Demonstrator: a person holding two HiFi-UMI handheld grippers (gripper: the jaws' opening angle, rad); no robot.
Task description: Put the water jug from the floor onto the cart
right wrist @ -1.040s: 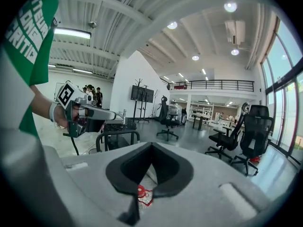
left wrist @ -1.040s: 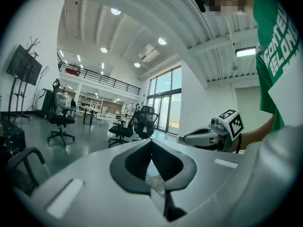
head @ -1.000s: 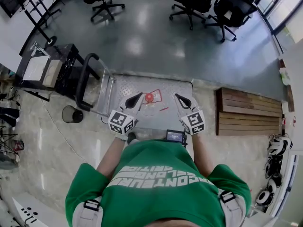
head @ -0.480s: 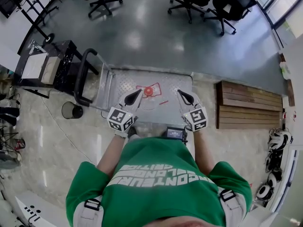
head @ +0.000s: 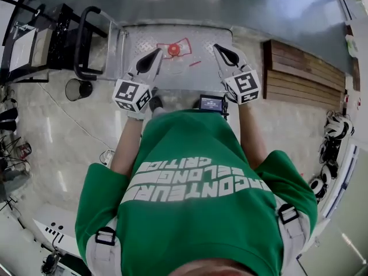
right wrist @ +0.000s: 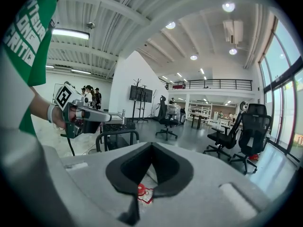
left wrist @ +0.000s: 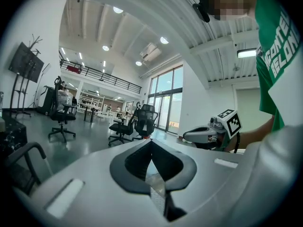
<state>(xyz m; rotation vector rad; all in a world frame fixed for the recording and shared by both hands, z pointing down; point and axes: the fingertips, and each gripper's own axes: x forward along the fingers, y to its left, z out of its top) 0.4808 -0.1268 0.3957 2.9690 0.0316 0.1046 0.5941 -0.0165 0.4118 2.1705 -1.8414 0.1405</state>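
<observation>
**Fig. 1.** Head view, looking steeply down. The jug (head: 173, 49), clear with a red cap and red label, stands upright on the deck of the cart (head: 215, 76). It sits about mid-deck and well apart from the handle (head: 81, 42) at the left end. The left hand-held gripper (head: 156, 53) and the right hand-held gripper (head: 218, 49) point forward over the near part of the deck, one on either side of the jug. Neither appears to touch it. In both gripper views the jaws are closed tip to tip with nothing gripped. Only a patch of the red label shows below the right pair.

**Step in hand (judged).** The jug appears to be already placed, so what remains is to clear the hand-held grippers and check the load.
- Draw both hand-held grippers straight back toward the body and keep them apart, so that neither tip clips the jug's shoulder.
- A tall jug of liquid on a smooth metal deck is likely to rock or slide if nudged.
- Make sure the base rests flat and well in from every deck edge before the cart is pushed.

**Count.**
- Jug: one.
- Cart: one, with one handle.
- Hand-held grippers: two, each carrying one marker cube.
- Bin (head: 77, 89): one, on the floor just beside the handle end.
- Slatted wooden platform (head: 299, 68): one, to the right of the cart.
- Dark rack (head: 54, 36): one, beyond the handle.
</observation>
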